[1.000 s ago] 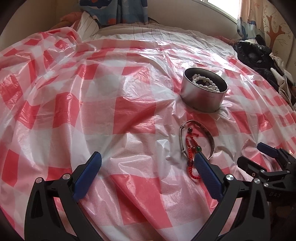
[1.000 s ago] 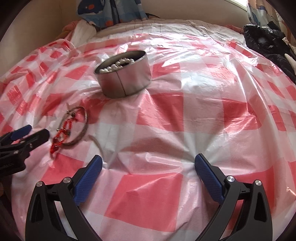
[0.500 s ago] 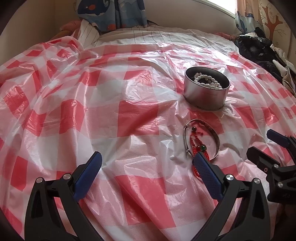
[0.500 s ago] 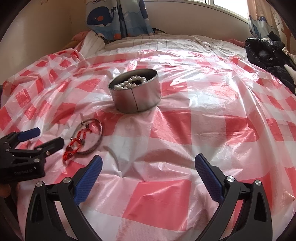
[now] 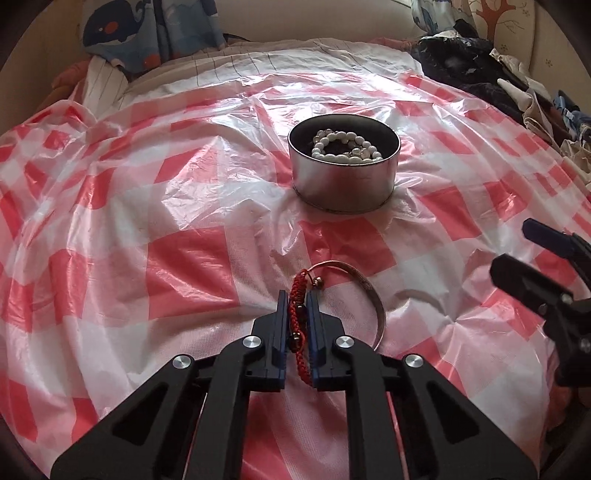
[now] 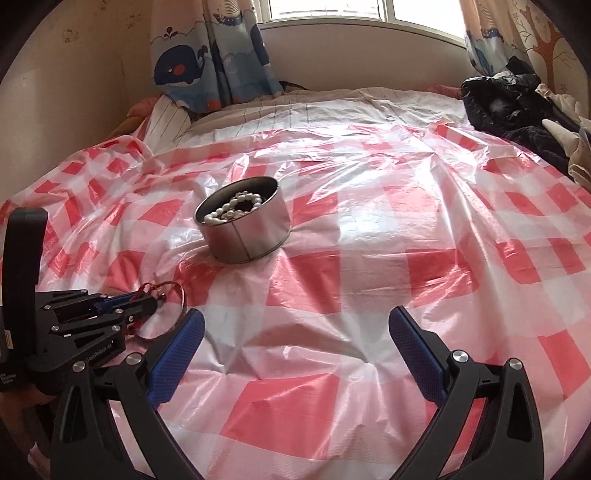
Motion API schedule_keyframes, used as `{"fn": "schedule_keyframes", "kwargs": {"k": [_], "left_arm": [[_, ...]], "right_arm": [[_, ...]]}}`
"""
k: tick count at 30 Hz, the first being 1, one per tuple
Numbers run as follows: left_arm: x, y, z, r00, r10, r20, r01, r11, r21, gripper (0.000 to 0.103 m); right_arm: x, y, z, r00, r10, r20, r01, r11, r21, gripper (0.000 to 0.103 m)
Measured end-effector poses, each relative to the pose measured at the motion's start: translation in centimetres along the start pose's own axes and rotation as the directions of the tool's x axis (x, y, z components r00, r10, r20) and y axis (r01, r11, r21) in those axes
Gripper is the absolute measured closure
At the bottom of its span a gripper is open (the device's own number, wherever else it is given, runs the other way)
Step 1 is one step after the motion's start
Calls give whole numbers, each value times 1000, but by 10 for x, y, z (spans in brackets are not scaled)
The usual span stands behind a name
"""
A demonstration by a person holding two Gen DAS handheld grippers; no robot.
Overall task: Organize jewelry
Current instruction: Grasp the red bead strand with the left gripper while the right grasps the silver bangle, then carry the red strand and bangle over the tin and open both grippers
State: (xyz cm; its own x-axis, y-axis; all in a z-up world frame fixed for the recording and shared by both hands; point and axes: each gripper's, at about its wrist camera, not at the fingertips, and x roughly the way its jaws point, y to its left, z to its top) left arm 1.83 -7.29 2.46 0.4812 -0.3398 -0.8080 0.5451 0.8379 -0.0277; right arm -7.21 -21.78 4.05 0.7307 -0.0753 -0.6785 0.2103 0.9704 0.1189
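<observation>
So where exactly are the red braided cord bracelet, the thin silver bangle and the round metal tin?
Red braided cord bracelet (image 5: 296, 295), left wrist view, its braided cord.
Thin silver bangle (image 5: 373, 295), left wrist view, right-hand band.
Round metal tin (image 6: 245, 240), right wrist view, outer wall.

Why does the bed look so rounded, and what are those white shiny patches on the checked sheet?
Both wrist views use fisheye lenses, so edges bulge and corners go dark. In the right wrist view, daylight from the window glares off the plastic sheet. In the left wrist view, similar glare sits left of the tin.

The silver bangle (image 5: 373, 295) runs behind the left claw (image 5: 297, 295); the red braided bracelet (image 5: 295, 302) is partly hidden.
</observation>
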Motion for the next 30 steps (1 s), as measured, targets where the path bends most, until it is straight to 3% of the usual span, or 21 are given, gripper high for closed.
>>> {"fn": "schedule_keyframes", "kwargs": {"k": [7,13,16,18,19,20,21,22,27,30], "left_arm": [[-33,27,3,984,-168,54,173,978,-116,95],[-20,45,-3,986,-164,3,162,972,-169,95],[-25,37,2,983,-181,27,183,974,-134,95],[-29,34,8,974,-223,48,227,966,-122,95],[-29,32,11,968,-245,52,249,961,-118,96],[-30,29,15,965,-258,57,263,959,-110,97],[-31,26,19,962,-267,64,272,957,-95,97],[-32,23,23,960,-272,68,278,957,-87,97],[-28,9,66,947,-302,104,308,950,-45,97],[-23,0,95,939,-320,127,326,945,-29,97]], "right_arm": [[11,49,8,986,160,-56,-167,975,-149,7],[42,86,10,951,242,-192,-287,923,-258,8],[56,96,12,909,316,-273,-386,885,-260,10],[60,95,12,885,355,-300,-429,872,-235,23],[61,92,12,874,377,-307,-450,867,-214,41],[63,88,11,862,395,-317,-466,865,-188,69],[64,84,12,865,391,-315,-456,874,-167,91],[63,80,14,875,378,-303,-435,888,-150,102],[42,47,47,917,360,-171,-379,921,-93,103],[34,27,72,946,307,-102,-316,944,-89,103]]}}
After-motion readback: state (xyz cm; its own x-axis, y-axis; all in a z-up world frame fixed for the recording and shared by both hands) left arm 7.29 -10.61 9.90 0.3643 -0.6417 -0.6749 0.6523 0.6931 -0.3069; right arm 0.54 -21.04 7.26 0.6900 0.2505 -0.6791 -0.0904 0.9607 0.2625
